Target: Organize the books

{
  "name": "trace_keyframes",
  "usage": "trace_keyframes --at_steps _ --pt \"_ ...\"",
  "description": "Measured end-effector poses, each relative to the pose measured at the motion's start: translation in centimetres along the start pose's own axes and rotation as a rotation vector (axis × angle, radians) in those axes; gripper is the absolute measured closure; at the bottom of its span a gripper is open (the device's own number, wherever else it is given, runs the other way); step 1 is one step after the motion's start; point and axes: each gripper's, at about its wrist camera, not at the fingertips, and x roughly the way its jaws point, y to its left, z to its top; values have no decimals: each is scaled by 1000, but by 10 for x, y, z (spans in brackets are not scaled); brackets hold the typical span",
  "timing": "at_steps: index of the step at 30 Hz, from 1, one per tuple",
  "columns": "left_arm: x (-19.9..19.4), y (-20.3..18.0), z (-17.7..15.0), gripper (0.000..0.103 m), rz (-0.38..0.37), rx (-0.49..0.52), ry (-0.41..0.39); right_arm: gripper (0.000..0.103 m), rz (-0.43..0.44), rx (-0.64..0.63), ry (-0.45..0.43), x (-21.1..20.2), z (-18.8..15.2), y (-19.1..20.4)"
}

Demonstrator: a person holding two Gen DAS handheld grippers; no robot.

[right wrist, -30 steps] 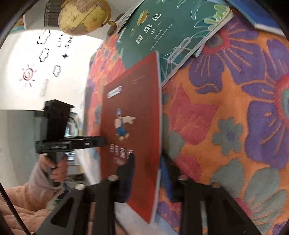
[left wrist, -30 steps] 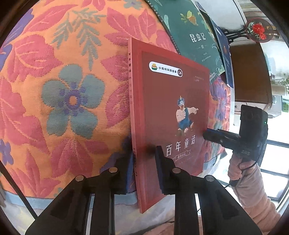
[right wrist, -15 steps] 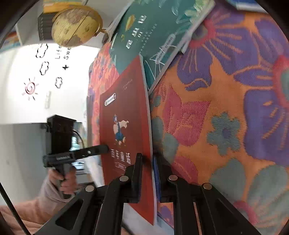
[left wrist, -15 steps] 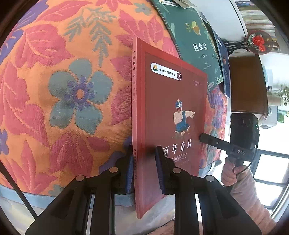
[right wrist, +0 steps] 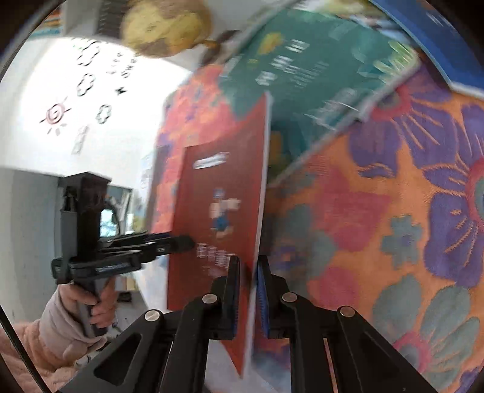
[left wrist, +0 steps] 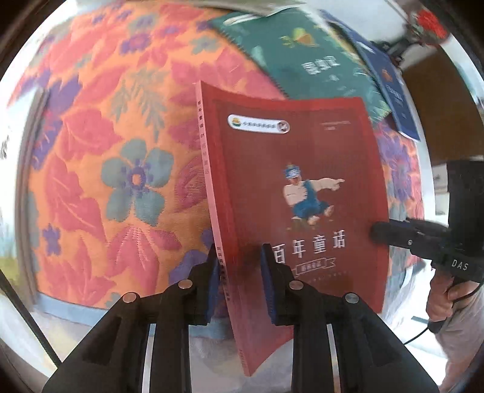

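Floral cloth [left wrist: 90, 127] under both claws [left wrist: 239, 281] [right wrist: 248, 290] clamped on the red book [left wrist: 296, 169] — globe [right wrist: 166, 27] only rightward.

A: What can be read on the red book [left wrist: 290, 187]?

B: Large pale characters low on the cover, 百年童话, and the same title runs down its spine. The white badge near the top is too blurred to read.

A: Anything on the right?

B: "DAS" in pale letters on the black right gripper [left wrist: 375, 232].

A: And the green book [left wrist: 311, 57] farther off?

B: White characters, smeared past reading. The black wall lettering [right wrist: 121, 69] is blurred too.
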Motion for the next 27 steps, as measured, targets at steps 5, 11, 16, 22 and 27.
trace_keyframes --at_steps 5,11,16,22,27 --pt "-19 2 -7 81 12 35 -28 92 -19 -49 27 7 -9 23" --pt "-42 19 -11 81 -24 81 -42 92 -22 -21 -6 12 -15 37" --pt "-62 30 -16 81 -7 145 -62 92 -30 -8 -48 16 -17 69" --pt "-91 63 -20 81 -5 156 -103 92 -45 -26 -59 37 -15 118" --pt "-112 102 -20 81 -23 118 -139 91 -43 -39 -61 62 -8 153"
